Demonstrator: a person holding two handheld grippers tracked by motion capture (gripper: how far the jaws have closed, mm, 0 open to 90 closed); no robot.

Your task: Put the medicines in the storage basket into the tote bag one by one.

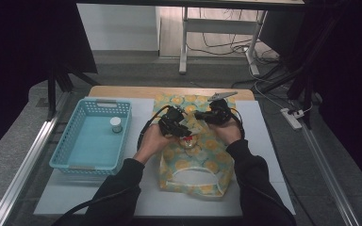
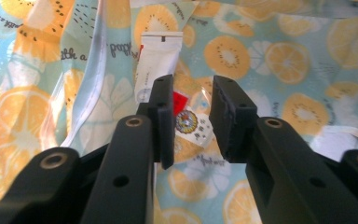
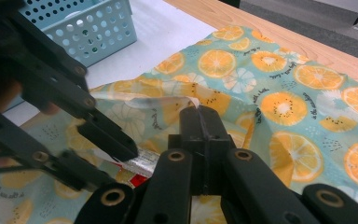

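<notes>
Left gripper (image 2: 192,123): jaws part-spread, straddling a white sachet (image 2: 158,60) with red-and-yellow print, pads not seen pressing it. Sachet lies flat in the mouth of the citrus-print fabric bag (image 1: 202,162), long axis running away from the jaws, its sealed white end pointing far.

Right gripper (image 3: 200,121): jaws pressed together, pinching a fold of the bag's edge and lifting it just beside the sachet.

Beyond, at left on the white mat (image 1: 143,113): blue basket (image 1: 75,141) holding a small white-capped jar (image 1: 116,124), well apart.
</notes>
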